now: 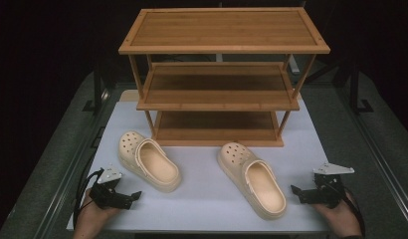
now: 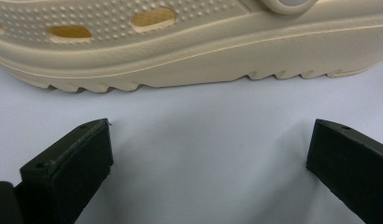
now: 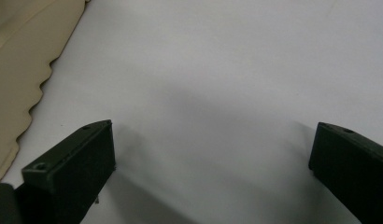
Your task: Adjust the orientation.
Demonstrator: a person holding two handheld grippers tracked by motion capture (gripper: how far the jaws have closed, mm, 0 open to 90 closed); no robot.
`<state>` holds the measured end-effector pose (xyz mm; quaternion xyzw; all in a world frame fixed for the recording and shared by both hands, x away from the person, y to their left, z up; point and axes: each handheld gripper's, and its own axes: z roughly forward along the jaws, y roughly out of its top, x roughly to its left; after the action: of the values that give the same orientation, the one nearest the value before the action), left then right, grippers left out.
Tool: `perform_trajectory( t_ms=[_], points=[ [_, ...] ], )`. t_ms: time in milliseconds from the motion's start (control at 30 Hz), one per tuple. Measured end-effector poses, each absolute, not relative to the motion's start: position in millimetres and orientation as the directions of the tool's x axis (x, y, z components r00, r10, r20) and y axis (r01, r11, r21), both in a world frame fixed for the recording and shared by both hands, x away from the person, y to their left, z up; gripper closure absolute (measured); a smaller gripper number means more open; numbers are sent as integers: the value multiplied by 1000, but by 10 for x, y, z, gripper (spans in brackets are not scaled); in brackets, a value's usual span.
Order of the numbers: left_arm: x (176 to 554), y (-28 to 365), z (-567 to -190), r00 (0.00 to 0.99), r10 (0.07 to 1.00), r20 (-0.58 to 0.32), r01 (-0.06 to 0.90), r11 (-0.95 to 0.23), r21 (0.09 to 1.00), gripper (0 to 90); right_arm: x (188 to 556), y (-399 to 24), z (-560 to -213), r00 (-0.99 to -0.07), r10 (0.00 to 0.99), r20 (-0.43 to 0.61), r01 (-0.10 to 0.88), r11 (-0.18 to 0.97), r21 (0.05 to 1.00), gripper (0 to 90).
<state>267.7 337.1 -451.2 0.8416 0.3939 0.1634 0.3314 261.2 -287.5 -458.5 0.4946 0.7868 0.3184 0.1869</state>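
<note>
On white counter (image 1: pixel 207 199), front of 3-tier wooden rack (image 1: pixel 219 74): two cream clogs, well apart. L clog (image 1: pixel 148 160) near L gripper (image 1: pixel 130 196); R clog (image 1: pixel 252 180) near R gripper (image 1: pixel 297 191). Both grippers low on counter, each in a hand, pointing inward twd the shoes. L gripper view: jaws wide apart, nothing between, clog sole side (image 2: pixel 189 51) just ahead, no contact. R gripper view: jaws wide apart, bare counter between; clog edge (image 3: pixel 21 70) at left.

Ahead of your left gripper (image 2: pixel 208 154), the clog (image 2: pixel 189 42) runs off the frame's top and both sides. Left of your right gripper (image 3: pixel 213 158), the other clog (image 3: pixel 21 70) is cropped to a blurred sole edge.
</note>
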Motion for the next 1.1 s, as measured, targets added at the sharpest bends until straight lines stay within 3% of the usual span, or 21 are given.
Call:
perform_trajectory(
  t_ms=[267, 333, 367, 400, 667, 700, 733, 767, 800, 867, 933, 1100],
  points=[
    [2643, 3368, -4492, 621, 784, 12, 564, -457, 688, 17, 2612, -2875, -4585, -441, 897, 21, 659, 308, 686, 0],
    [2631, 3380, -4476, 620, 784, 14, 561, -456, 691, 125, 2612, -2875, -4585, -441, 897, 22, 659, 308, 686, 0],
    [2616, 3399, -4451, 618, 786, 6, 564, -449, 693, 125, 2612, -2876, -4585, -441, 897, 21, 659, 308, 686, 0],
    [2597, 3433, -4411, 602, 798, -21, 573, -413, 708, 209, 2612, -2875, -4585, -441, 897, 21, 659, 308, 686, 0],
    [2585, 3514, -4266, 576, 817, -41, 600, -388, 700, 510, 2612, -2875, -4586, -441, 897, 22, 659, 307, 686, 0],
    [2591, 3523, -4246, 576, 816, -42, 600, -388, 699, 510, 2612, -2875, -4586, -441, 897, 22, 659, 307, 686, 0],
    [2600, 3533, -4221, 570, 820, -47, 602, -379, 703, 599, 2612, -2876, -4586, -441, 897, 22, 659, 307, 686, 0],
    [2614, 3545, -4194, 567, 822, -51, 605, -373, 703, 599, 2612, -2876, -4586, -441, 897, 22, 659, 307, 686, 0],
    [2650, 3555, -4144, 556, 830, -42, 607, -371, 703, 724, 2612, -2875, -4587, -441, 897, 22, 659, 307, 686, 0],
    [2670, 3560, -4119, 551, 834, -38, 610, -371, 700, 854, 2612, -2875, -4586, -441, 897, 22, 659, 307, 686, 0],
    [2715, 3577, -4073, 537, 842, -41, 619, -360, 698, 900, 2612, -2875, -4586, -441, 897, 22, 659, 307, 686, 0],
    [2837, 3622, -3988, 504, 863, -35, 631, -341, 697, 900, 2612, -2876, -4586, -441, 897, 21, 659, 308, 686, 0]
  ],
)
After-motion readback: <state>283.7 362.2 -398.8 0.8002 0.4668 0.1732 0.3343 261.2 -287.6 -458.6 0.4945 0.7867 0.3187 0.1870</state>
